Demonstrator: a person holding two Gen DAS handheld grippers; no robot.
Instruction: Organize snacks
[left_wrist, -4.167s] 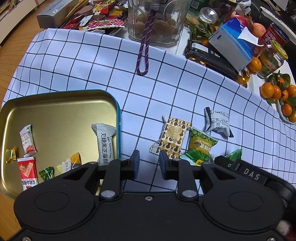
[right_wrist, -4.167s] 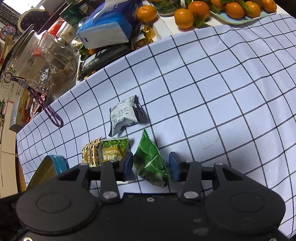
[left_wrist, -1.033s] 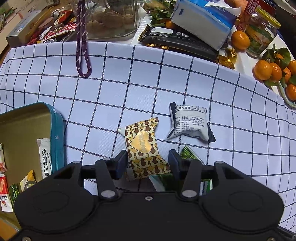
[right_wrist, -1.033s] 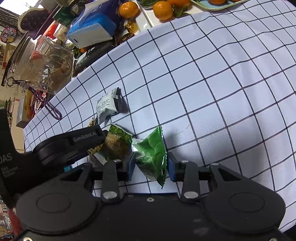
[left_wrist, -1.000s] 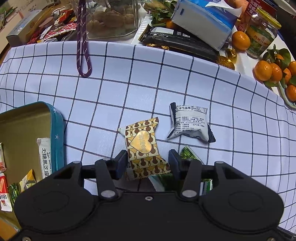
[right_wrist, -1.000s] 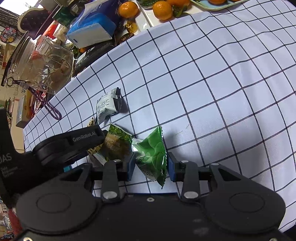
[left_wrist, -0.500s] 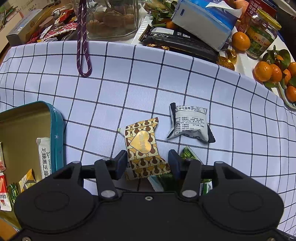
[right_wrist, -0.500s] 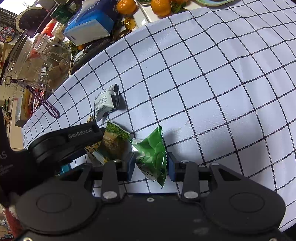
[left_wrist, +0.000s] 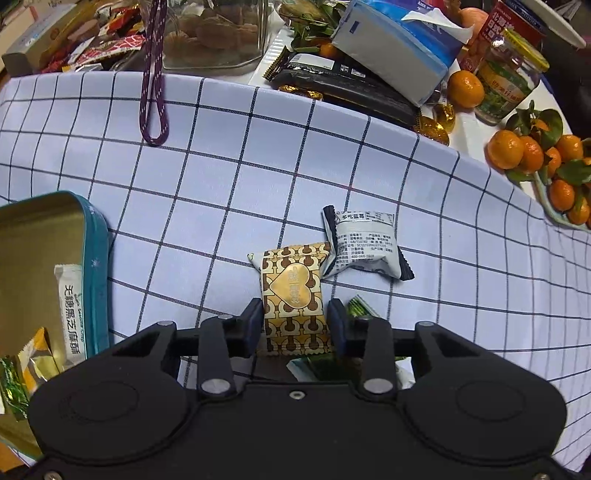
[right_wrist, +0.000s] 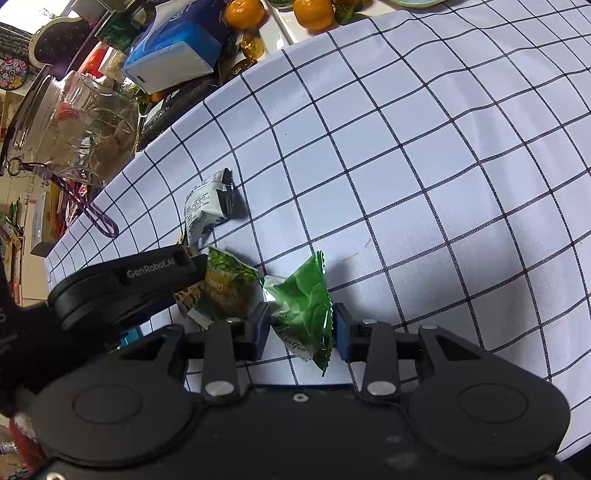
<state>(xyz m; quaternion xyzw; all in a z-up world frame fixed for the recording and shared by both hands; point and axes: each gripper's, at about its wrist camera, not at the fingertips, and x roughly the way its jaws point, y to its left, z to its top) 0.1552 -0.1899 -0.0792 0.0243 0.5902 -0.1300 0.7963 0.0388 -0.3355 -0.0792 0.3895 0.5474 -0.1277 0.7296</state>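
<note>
The open teal tin (left_wrist: 96, 258) holds several wrapped snacks. The left claw (left_wrist: 295, 325), just closing, pinches the gold-brown packet (left_wrist: 291, 291); the right claw (right_wrist: 300, 328) grips the green packet (right_wrist: 304, 306).

Open checked cloth (right_wrist: 424, 177) stretches clear to the right, room to pass. Left, the tin (left_wrist: 96, 258) blocks; the far table edge is walled by jar (left_wrist: 214, 33), tissue pack (left_wrist: 391, 48) and oranges (left_wrist: 532, 151).

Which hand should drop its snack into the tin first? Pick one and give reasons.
Left, probably. The left gripper has just been closing its jaws around the gold heart-print packet, and the open tin lies right beside it. The right gripper grips the green packet farther off.
</note>
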